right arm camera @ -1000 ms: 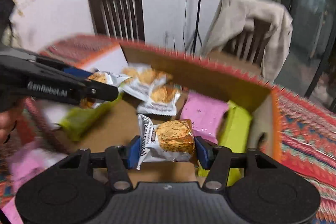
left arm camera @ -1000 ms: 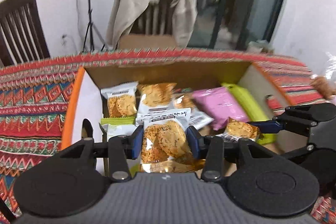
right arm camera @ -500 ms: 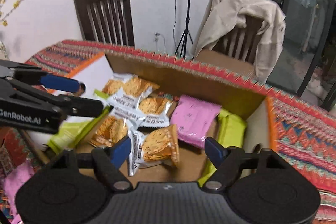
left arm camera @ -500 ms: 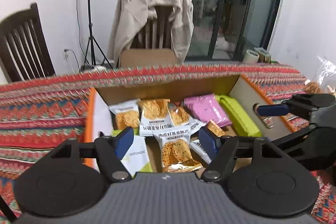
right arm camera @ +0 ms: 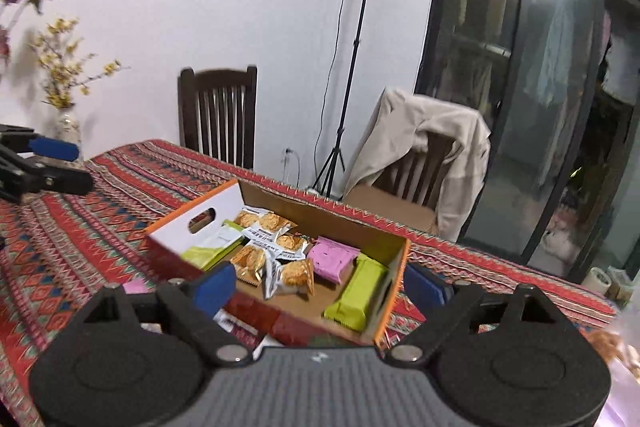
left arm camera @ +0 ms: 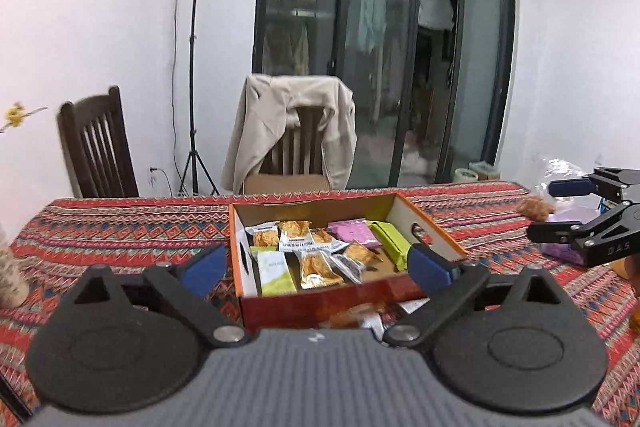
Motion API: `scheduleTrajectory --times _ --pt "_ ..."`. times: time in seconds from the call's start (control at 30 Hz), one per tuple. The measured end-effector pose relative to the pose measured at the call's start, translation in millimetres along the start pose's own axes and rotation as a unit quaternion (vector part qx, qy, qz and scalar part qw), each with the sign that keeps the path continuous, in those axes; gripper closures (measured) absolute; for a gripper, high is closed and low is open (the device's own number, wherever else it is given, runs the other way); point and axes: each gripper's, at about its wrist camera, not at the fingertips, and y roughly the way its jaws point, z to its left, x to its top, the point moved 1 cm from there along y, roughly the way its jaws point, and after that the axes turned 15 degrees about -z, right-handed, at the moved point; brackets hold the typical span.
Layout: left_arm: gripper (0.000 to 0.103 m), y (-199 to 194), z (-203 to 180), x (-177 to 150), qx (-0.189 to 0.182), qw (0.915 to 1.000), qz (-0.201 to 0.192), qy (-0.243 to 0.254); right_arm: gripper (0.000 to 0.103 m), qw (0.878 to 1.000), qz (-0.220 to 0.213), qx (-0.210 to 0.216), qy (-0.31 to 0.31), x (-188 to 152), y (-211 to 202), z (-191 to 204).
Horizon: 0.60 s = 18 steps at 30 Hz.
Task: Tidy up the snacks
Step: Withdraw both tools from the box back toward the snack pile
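Note:
An open cardboard box [left arm camera: 432, 239] [right arm camera: 394, 267] with orange edges sits on the patterned tablecloth. Inside lie several cookie packets [left arm camera: 318, 269] [right arm camera: 294, 273], a pink packet [left arm camera: 352, 233] [right arm camera: 332, 261] and green packets [left arm camera: 390, 243] [right arm camera: 358, 293]. My left gripper [left arm camera: 318, 267] is open and empty, raised in front of the box. My right gripper [right arm camera: 318, 285] is open and empty, also drawn back above the box's near side. The right gripper shows at the right edge of the left wrist view [left arm camera: 584, 211]; the left gripper shows at the left edge of the right wrist view [right arm camera: 40, 163].
A few loose packets [left arm camera: 376, 315] [right arm camera: 232, 321] lie on the cloth in front of the box. A purple packet [left arm camera: 564, 251] lies at the right. Two wooden chairs [left arm camera: 96, 147] [left arm camera: 300, 143], one with a beige jacket, and a light stand [left arm camera: 192, 67] are behind the table. A vase of flowers [right arm camera: 66, 123] stands at the far left.
Both grippers let go of their cookie packets into the box, opened wide, and pulled back and up away from it.

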Motion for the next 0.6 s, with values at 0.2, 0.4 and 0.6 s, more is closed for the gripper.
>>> scheduleTrajectory --times 0.2,0.4,0.6 --pt "0.001 -73 -22 -30 0.025 0.9992 -0.029 0.005 0.004 0.999 -0.039 -0.011 0.009 -27 -92 23" --pt "0.0 -120 -32 -80 0.044 0.9974 -0.007 -0.056 0.0 0.997 -0.056 -0.017 0.045 -78 -157 53" --pt "0.0 -145 -42 -116 0.066 0.9963 0.025 -0.048 0.0 0.995 -0.034 -0.054 0.079 -141 -178 76"
